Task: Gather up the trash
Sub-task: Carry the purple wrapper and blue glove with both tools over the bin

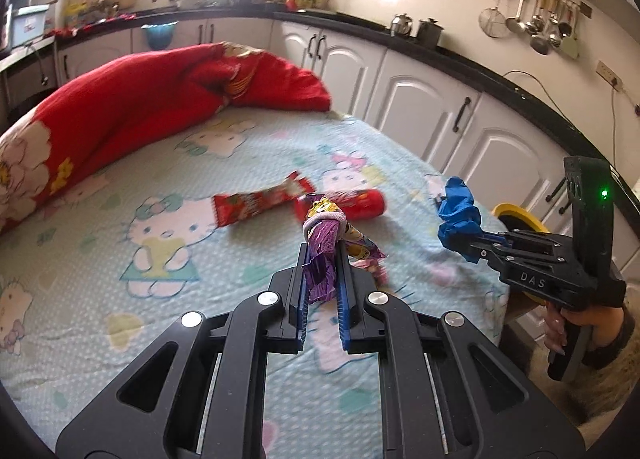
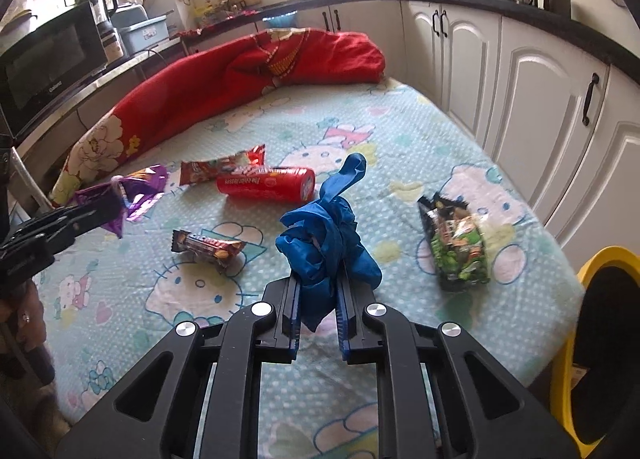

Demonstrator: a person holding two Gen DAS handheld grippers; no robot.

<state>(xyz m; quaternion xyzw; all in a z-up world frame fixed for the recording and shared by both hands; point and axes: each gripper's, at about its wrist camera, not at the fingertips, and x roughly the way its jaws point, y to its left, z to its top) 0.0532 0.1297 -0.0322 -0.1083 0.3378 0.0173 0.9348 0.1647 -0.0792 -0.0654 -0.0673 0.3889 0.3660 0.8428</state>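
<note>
White letters "DAS" stand on the side of the right gripper (image 1: 460, 237); "Galanz" is printed on the microwave oven (image 2: 48, 59). Wrapper lettering is illegible.

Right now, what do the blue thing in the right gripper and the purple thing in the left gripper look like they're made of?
Blue thing: looks like thin rubber or latex, matte, crumpled into soft folds with a fingerlike tip, possibly a glove. Purple wrapper: looks like thin plastic foil, glossy, with sharp creases and printed colours; a pale band circles it.
</note>
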